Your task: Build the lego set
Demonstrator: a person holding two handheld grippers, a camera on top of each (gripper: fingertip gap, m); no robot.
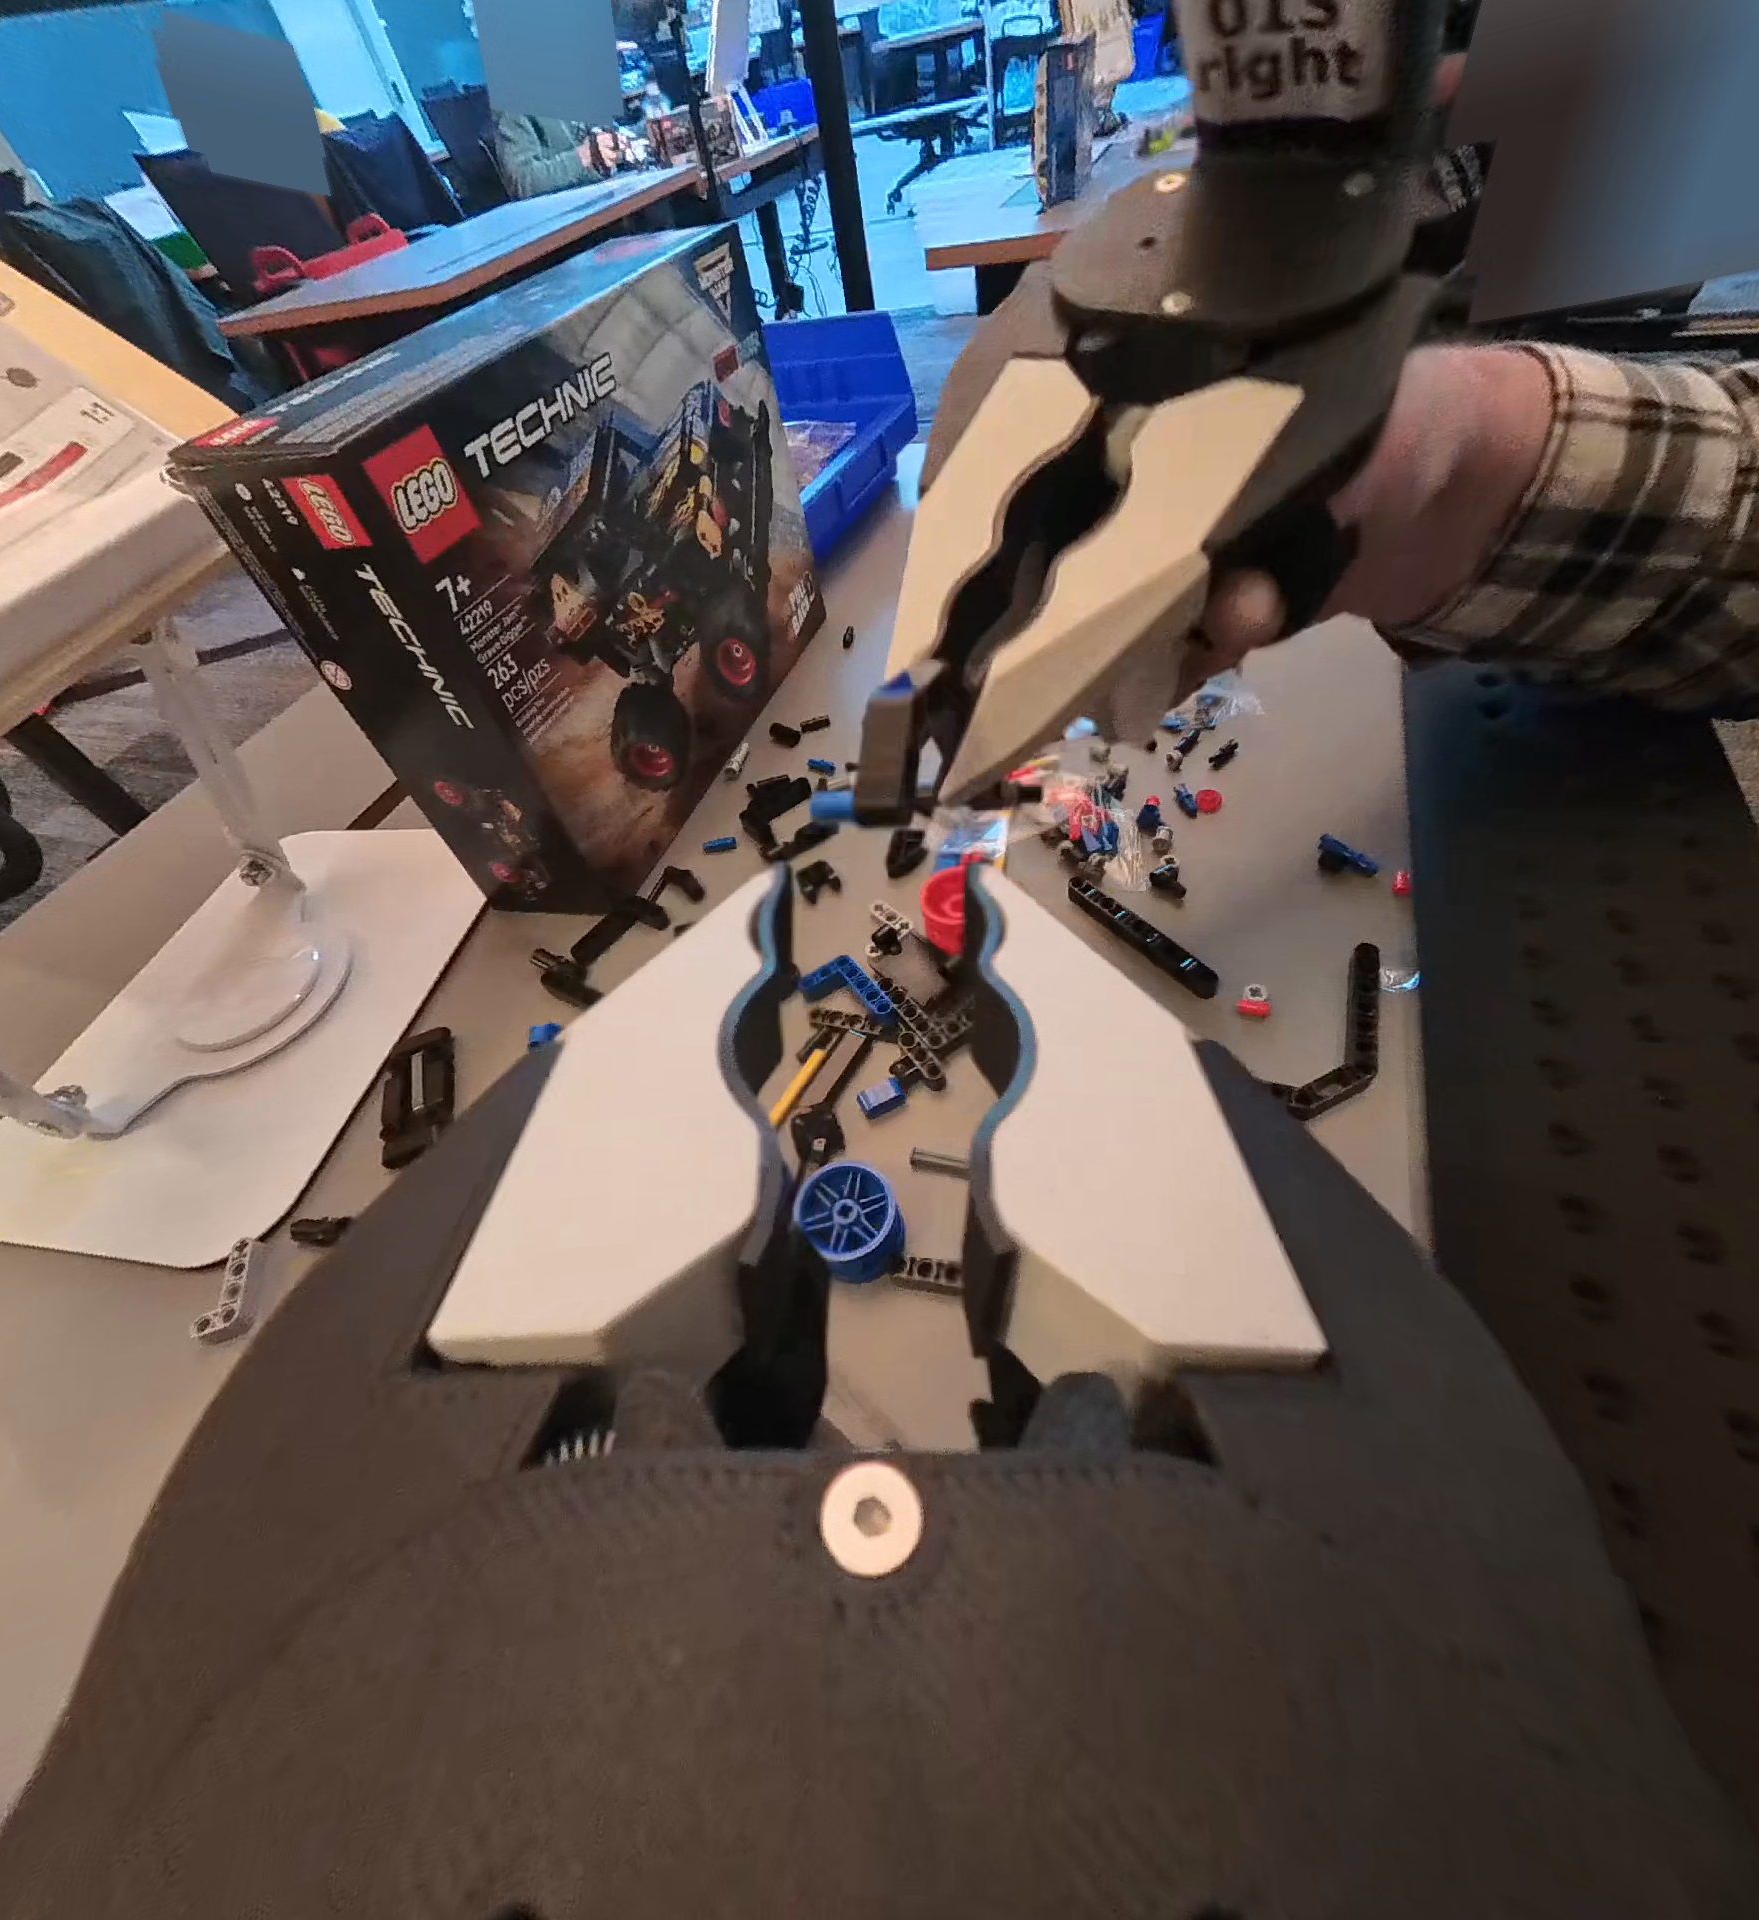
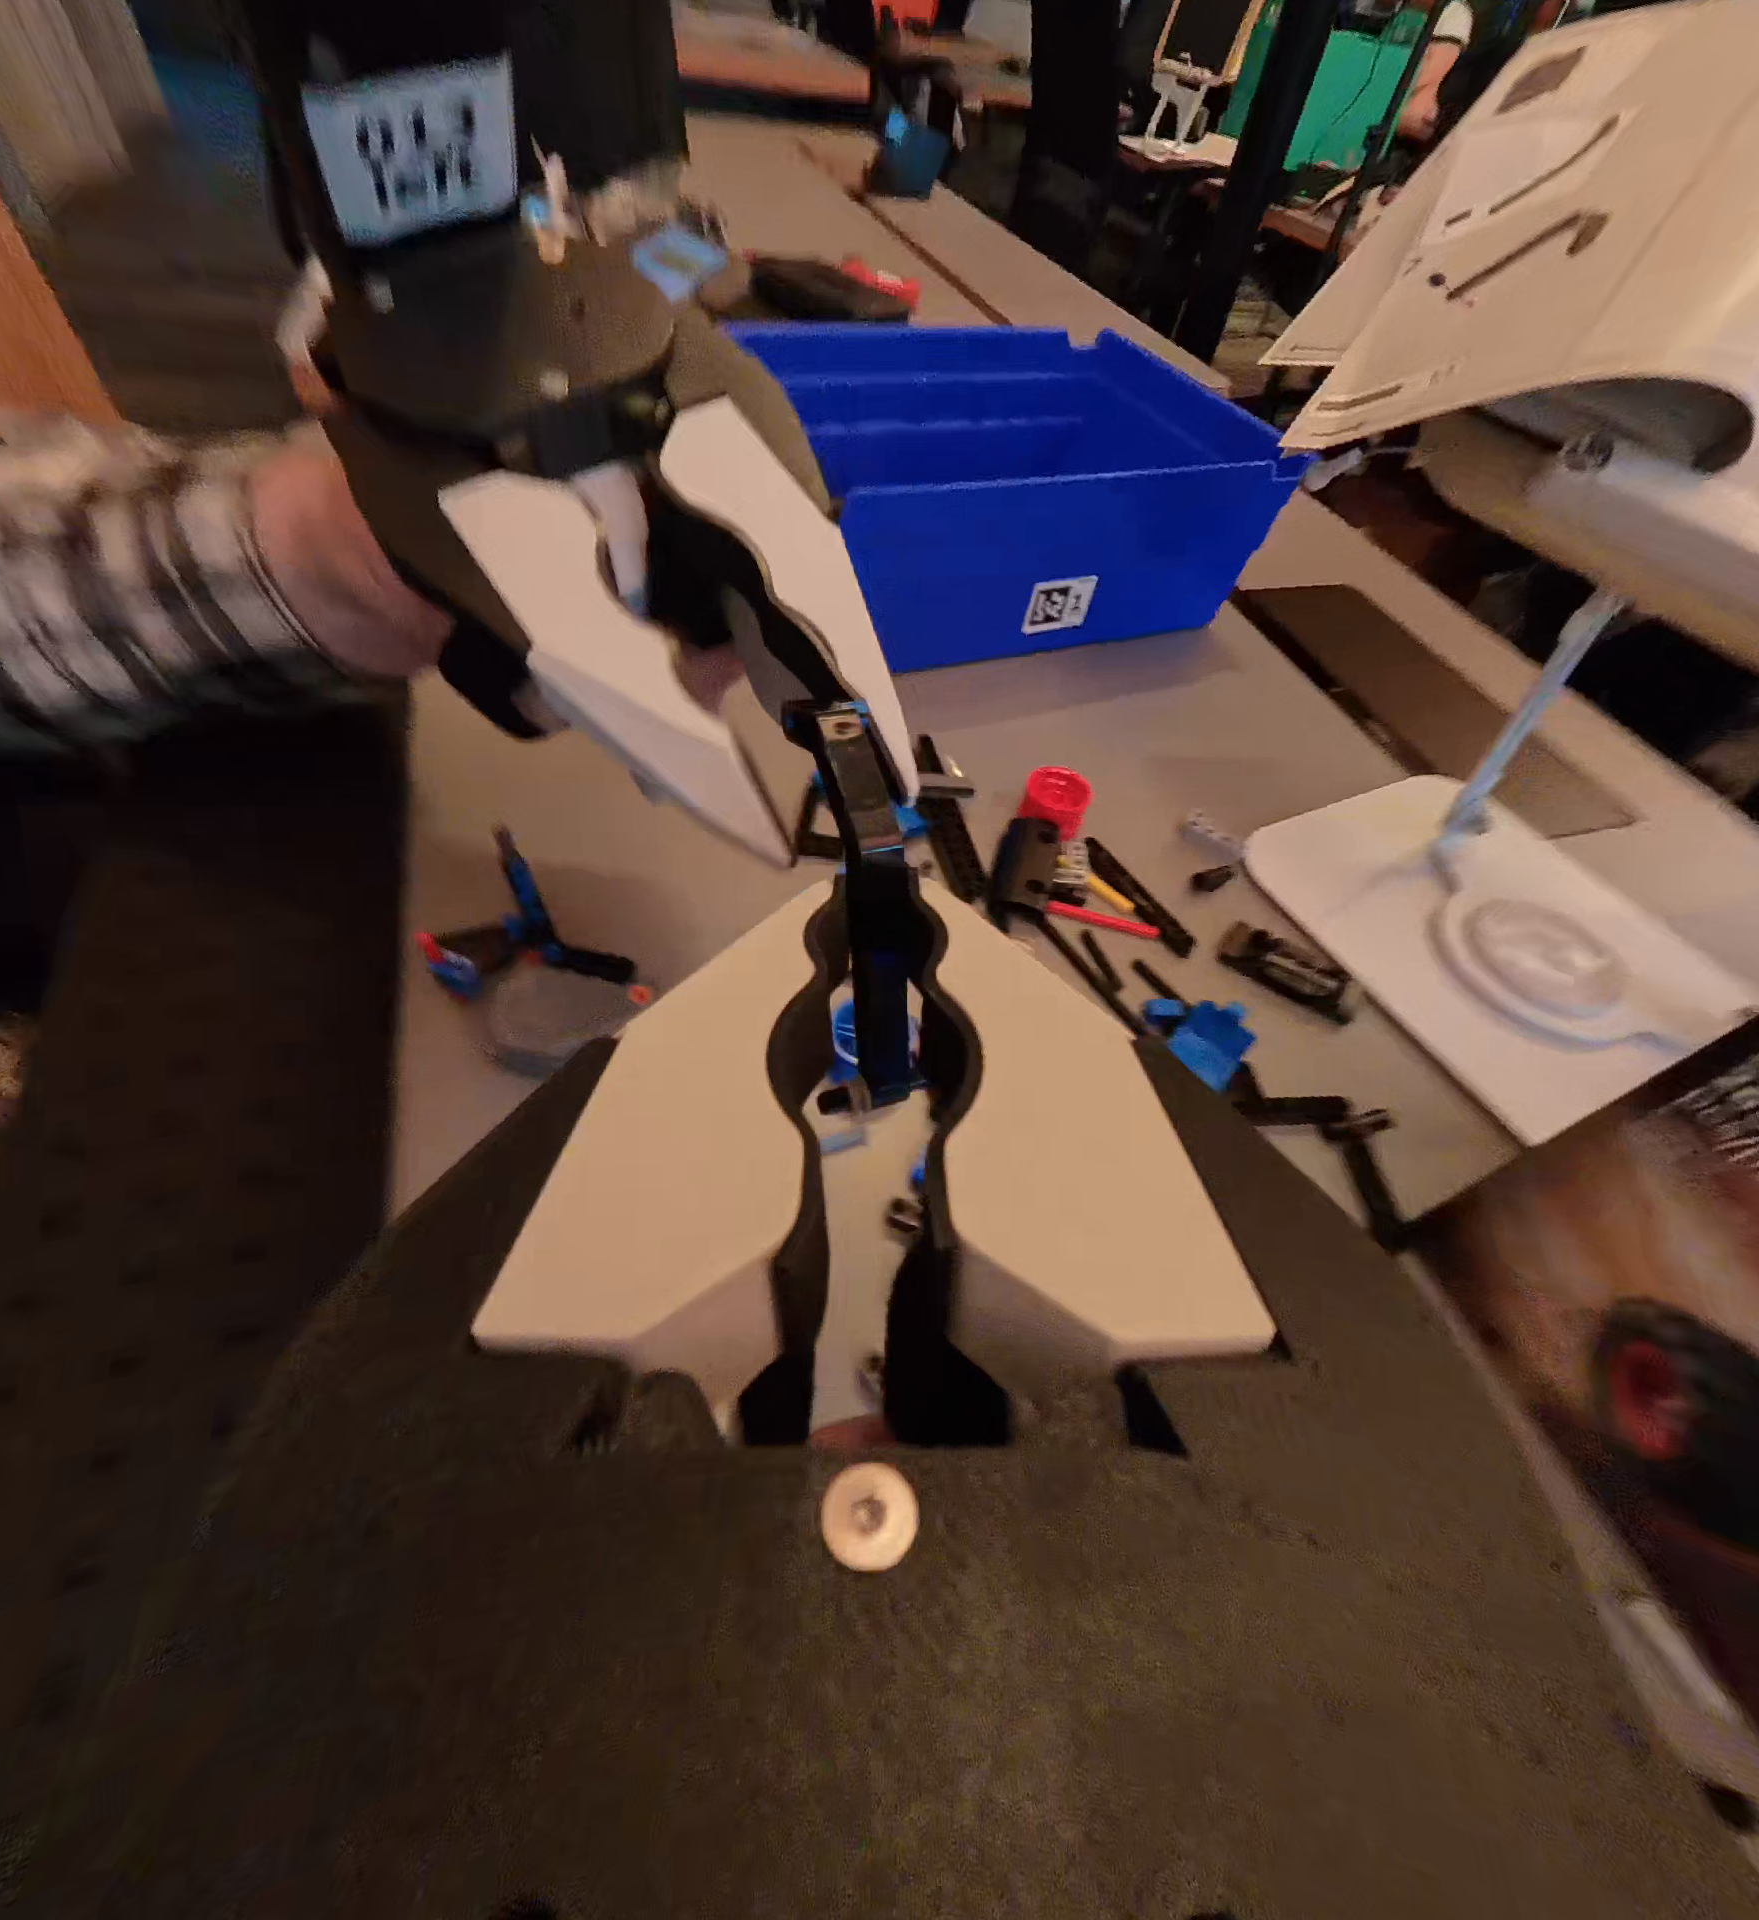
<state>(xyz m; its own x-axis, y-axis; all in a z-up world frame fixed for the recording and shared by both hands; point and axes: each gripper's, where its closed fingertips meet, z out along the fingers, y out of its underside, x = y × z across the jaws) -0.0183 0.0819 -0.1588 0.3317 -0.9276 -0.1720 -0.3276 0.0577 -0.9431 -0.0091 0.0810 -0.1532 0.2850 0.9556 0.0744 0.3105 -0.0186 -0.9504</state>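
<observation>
My right gripper (image 2: pixel 877 899) is shut on a black and blue beam assembly (image 2: pixel 867 821) and holds it upright above the table. In the left wrist view the right gripper (image 1: pixel 922 732) comes in from the upper right with the assembly (image 1: pixel 890 758) at its tips. My left gripper (image 1: pixel 877 883) is open and empty, just below and short of that assembly. In the right wrist view the left gripper (image 2: pixel 839 816) reaches in from the upper left, jaws apart, its tips by the assembly's top end. Loose black, blue and red pieces (image 1: pixel 916 1018) lie on the grey table (image 1: pixel 1270 914).
The set's box (image 1: pixel 542 582) stands at the back left, with a blue bin (image 2: pixel 1010 488) behind it. An instruction booklet (image 2: pixel 1581 208) rests on a white stand (image 1: pixel 210 1039). A blue wheel hub (image 1: pixel 847 1218) and a red hub (image 2: pixel 1057 798) lie loose. A black perforated mat (image 1: pixel 1633 1143) borders the table.
</observation>
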